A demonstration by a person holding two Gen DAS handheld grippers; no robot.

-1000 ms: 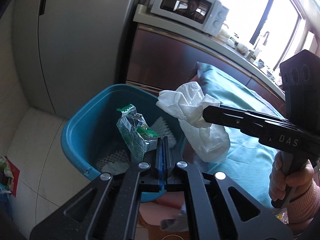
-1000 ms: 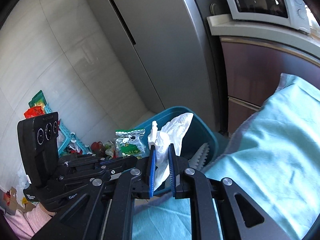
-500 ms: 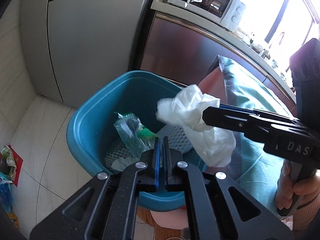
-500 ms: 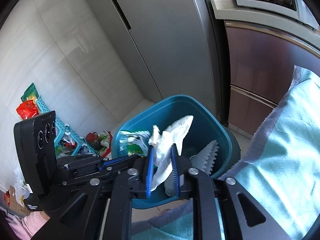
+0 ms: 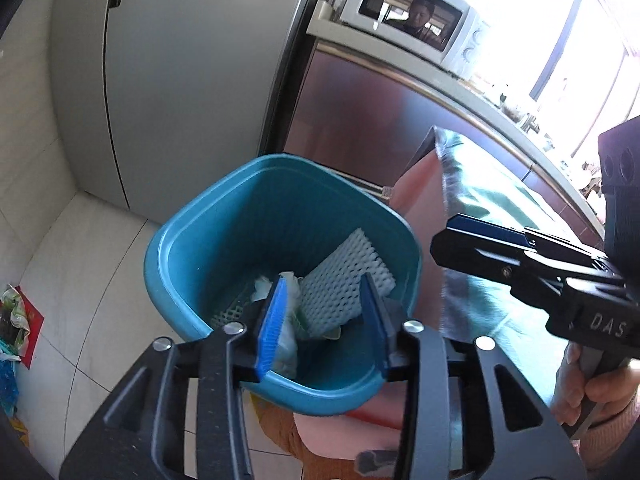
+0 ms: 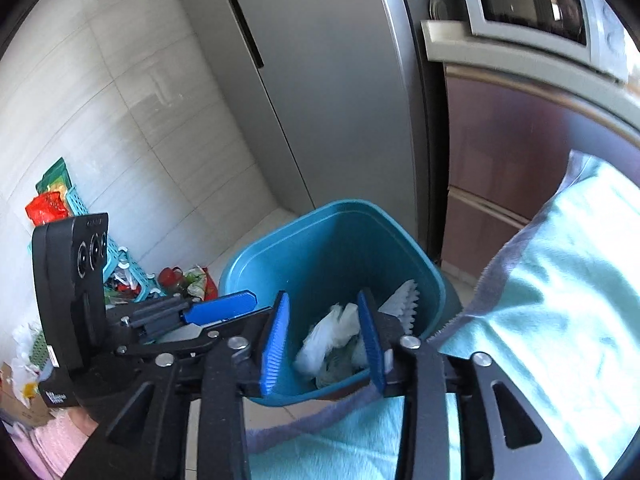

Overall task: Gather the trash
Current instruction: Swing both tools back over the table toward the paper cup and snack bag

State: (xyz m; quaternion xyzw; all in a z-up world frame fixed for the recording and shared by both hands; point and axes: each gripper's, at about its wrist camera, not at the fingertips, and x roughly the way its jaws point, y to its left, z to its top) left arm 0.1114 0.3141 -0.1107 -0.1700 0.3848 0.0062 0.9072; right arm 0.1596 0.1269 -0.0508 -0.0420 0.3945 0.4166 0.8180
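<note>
Both grippers opening, empty, over bin [image 5: 176,248] w/ fridge [image 5: 192,80] behind.

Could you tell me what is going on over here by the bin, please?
A person is collecting trash with a handheld claw in each hand. Both the left claw and the right claw hang over the blue bin, jaws opening, with nothing gripped between them. Crumpled white tissue and a white foam net lie inside the bin. A light green cloth covers the surface beside it.
</note>
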